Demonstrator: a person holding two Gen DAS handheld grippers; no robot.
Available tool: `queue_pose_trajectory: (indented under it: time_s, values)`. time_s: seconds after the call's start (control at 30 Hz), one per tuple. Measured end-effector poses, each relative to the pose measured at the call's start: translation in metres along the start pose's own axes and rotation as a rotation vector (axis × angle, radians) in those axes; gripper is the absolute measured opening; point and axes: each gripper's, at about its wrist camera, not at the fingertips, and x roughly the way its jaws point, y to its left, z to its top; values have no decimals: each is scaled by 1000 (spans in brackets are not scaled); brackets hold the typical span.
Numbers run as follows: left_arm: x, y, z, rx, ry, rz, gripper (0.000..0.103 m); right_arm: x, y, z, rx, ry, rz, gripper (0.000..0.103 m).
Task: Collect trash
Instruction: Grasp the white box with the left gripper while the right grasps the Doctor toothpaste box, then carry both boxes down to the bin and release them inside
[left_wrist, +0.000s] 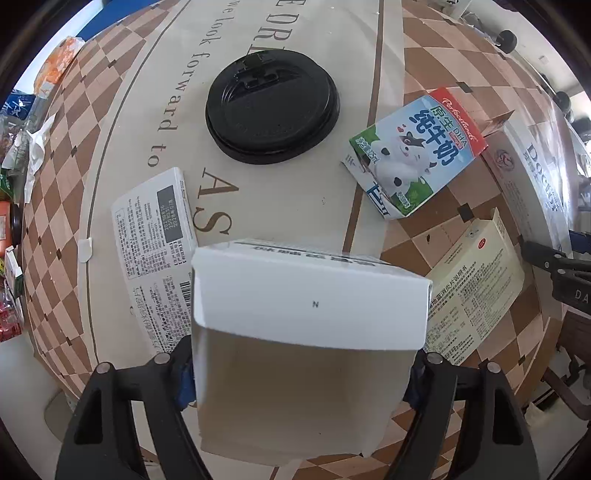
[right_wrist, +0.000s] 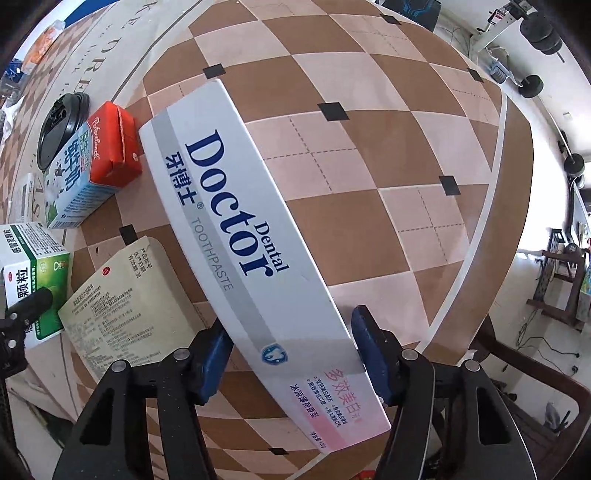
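Left tongs (left_wrist: 303, 376) pinching white medicine box (left_wrist: 310, 295) above table (left_wrist: 295, 192) | right tongs (right_wrist: 295, 354) straddling toothpaste box (right_wrist: 236, 221), contact unclear | we squeeze squarely, lift level.

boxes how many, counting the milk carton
5: white box in left gripper, toothpaste box in right gripper, milk carton near lid, two flat boxes on table; left clutter may hide more.
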Motion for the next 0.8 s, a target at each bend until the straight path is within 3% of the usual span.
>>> queue_pose_trajectory:
  time_s: [0.13,0.33,0.63,0.8]
  values:
    - [-10,-3,-9,-9,-36,2,76,-1,-1,5,7,-23,-2,61]
    - [-30,-9,-23,0,-81,10,76,-12,-4,-19,78,-77,55,55]
    - [-69,-14,-66,-12,-171,-1,76,-49,3,-66,141,-187,92,51]
    - [-90,-11,-98,-14,-214,-13,76,-75,18,-111,162,-247,123,51]
